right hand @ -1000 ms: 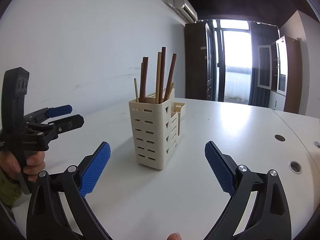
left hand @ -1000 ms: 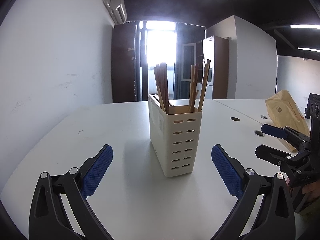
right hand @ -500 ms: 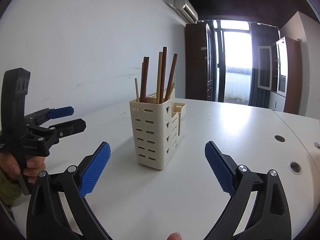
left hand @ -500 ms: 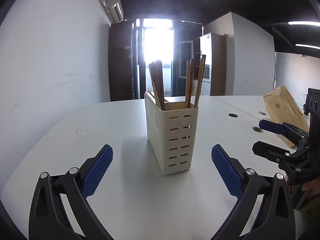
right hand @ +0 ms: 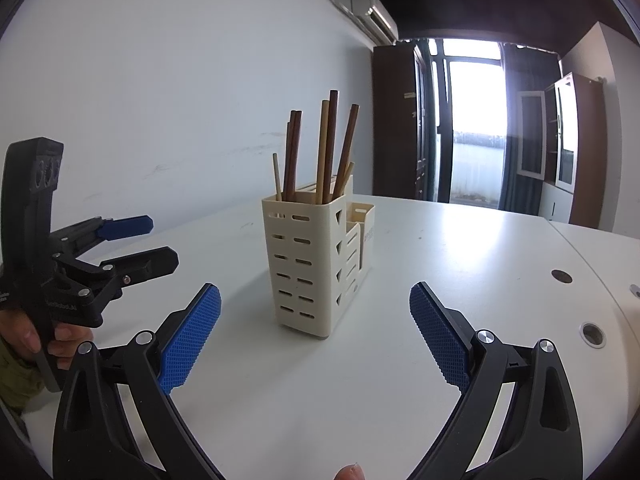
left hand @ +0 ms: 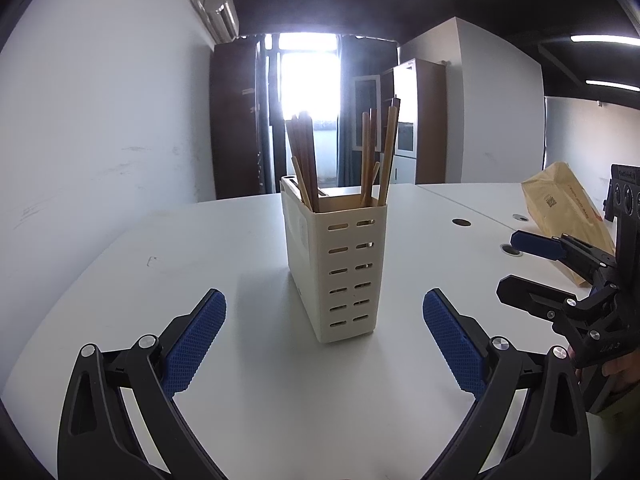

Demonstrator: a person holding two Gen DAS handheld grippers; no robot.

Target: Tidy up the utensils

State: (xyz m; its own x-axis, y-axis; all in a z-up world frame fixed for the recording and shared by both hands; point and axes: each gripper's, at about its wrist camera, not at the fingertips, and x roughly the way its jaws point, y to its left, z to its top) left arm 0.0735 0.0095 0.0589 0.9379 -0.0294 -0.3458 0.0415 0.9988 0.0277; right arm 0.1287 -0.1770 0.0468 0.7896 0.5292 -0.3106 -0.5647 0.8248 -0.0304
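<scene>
A cream slotted utensil holder (left hand: 336,264) stands upright on the white table (left hand: 200,248), with several wooden chopsticks (left hand: 304,160) sticking out of its top. My left gripper (left hand: 324,316) is open just short of the holder, empty, its blue pads (left hand: 196,332) spread wider than the holder. In the right wrist view the same holder (right hand: 308,264) and chopsticks (right hand: 328,144) stand ahead of my right gripper (right hand: 314,300), also open and empty. Each gripper shows in the other's view: the right gripper (left hand: 510,266) at the right, the left gripper (right hand: 162,240) at the left, held by a hand (right hand: 60,340).
A brown paper envelope (left hand: 568,224) leans at the far right of the table, near round cable holes (left hand: 461,222) (right hand: 561,276). A white wall runs along the table's left side. Cabinets and a bright window stand behind the table.
The left gripper has shifted slightly, so the holder sits a little higher and more to the left in its view. The right gripper has barely moved. Both stay open.
</scene>
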